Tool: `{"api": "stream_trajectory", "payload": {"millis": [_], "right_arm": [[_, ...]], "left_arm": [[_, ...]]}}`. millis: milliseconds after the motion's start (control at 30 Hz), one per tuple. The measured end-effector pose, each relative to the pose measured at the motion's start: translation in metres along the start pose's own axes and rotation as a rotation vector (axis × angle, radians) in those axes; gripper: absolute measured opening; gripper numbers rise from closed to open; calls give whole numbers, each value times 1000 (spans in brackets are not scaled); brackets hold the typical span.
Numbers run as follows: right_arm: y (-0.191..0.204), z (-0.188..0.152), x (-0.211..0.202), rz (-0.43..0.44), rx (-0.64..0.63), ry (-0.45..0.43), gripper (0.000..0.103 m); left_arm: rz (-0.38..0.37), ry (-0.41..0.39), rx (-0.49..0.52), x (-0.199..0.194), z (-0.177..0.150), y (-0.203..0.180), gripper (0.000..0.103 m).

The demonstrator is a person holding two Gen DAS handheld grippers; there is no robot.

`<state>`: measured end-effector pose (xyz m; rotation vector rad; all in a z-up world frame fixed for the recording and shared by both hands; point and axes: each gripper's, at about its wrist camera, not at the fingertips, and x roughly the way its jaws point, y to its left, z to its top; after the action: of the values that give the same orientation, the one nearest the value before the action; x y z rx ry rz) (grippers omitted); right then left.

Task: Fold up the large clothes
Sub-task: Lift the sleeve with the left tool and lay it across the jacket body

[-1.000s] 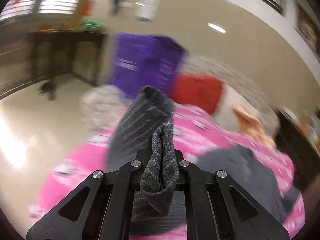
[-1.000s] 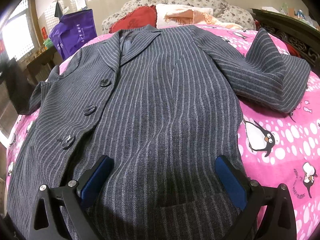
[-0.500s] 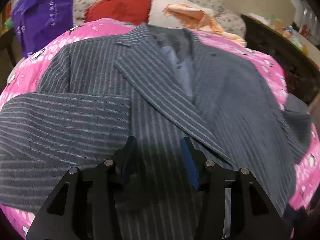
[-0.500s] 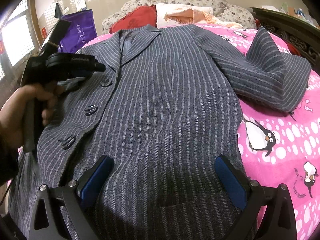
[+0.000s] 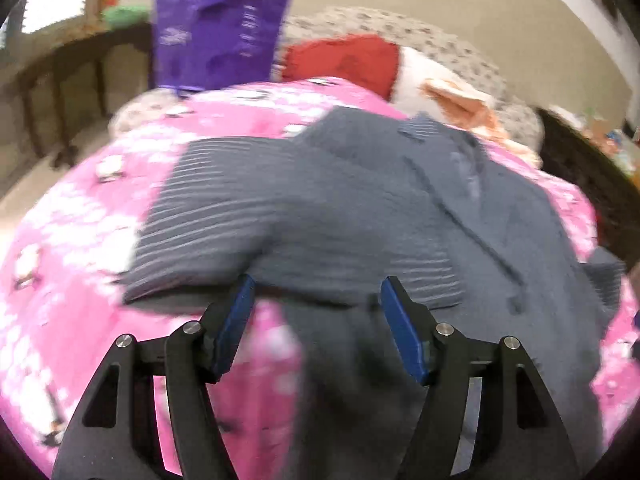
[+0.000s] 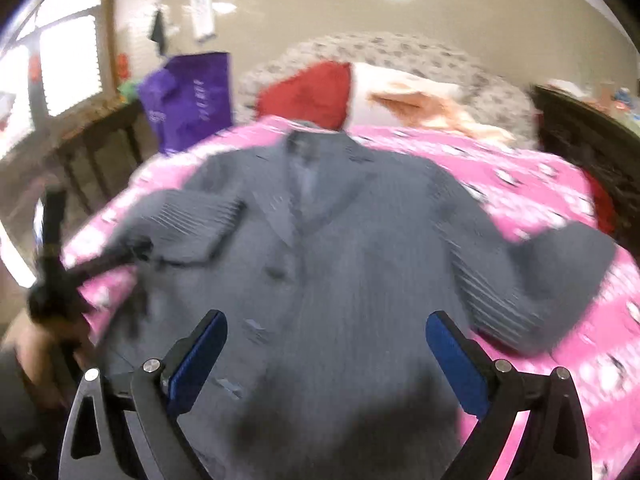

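Observation:
A grey pinstriped suit jacket (image 6: 340, 264) lies face up on the pink penguin-print bedspread (image 6: 520, 184). Its left sleeve (image 5: 248, 216) is folded across the chest; the right sleeve (image 6: 560, 280) lies bent out to the side. My left gripper (image 5: 316, 300) is open and empty, just short of the folded sleeve's edge. It also shows in the right wrist view (image 6: 104, 260), held in a hand at the jacket's left. My right gripper (image 6: 326, 344) is open and empty above the jacket's lower front. Both views are blurred.
A red pillow (image 6: 312, 96), a white and orange pillow (image 6: 412, 100) and a patterned cushion (image 6: 400, 52) lie at the bed's head. A purple bag (image 6: 192, 96) stands left of it, by a dark wooden table (image 5: 72, 60). Dark furniture (image 6: 580, 128) flanks the right.
My left gripper let go of the sleeve, which now lies folded across the jacket's chest, and pulled back, opening wider. My right gripper drew back and up from the jacket.

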<state>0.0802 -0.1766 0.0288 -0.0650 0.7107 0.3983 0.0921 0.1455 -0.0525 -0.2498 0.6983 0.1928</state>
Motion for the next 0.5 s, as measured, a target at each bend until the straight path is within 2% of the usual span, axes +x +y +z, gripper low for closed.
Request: {"api": "stream_trajectory", "payload": {"millis": [67, 100, 167, 200, 267, 300, 367, 433, 500], "right_arm": [[13, 14, 15, 49, -2, 1, 96], [23, 26, 32, 110, 1, 8, 92], [38, 43, 64, 217, 15, 36, 74], [42, 48, 78, 242, 26, 52, 70], [50, 61, 125, 308, 79, 113, 54], [52, 65, 145, 332, 97, 145, 53], [57, 64, 177, 352, 110, 217, 45], [58, 62, 203, 369, 128, 260, 45], [56, 62, 211, 461, 173, 239, 45]], "left_arm": [[115, -13, -19, -7, -12, 12, 66], [133, -14, -39, -9, -18, 18, 66], [192, 20, -69, -11, -33, 31, 66], [217, 53, -92, -9, -39, 40, 66], [196, 92, -152, -7, -47, 58, 66], [188, 87, -157, -8, -47, 61, 66], [206, 98, -117, -4, -48, 53, 74], [233, 113, -61, 2, -48, 43, 84], [235, 110, -56, 2, -47, 44, 85]]}}
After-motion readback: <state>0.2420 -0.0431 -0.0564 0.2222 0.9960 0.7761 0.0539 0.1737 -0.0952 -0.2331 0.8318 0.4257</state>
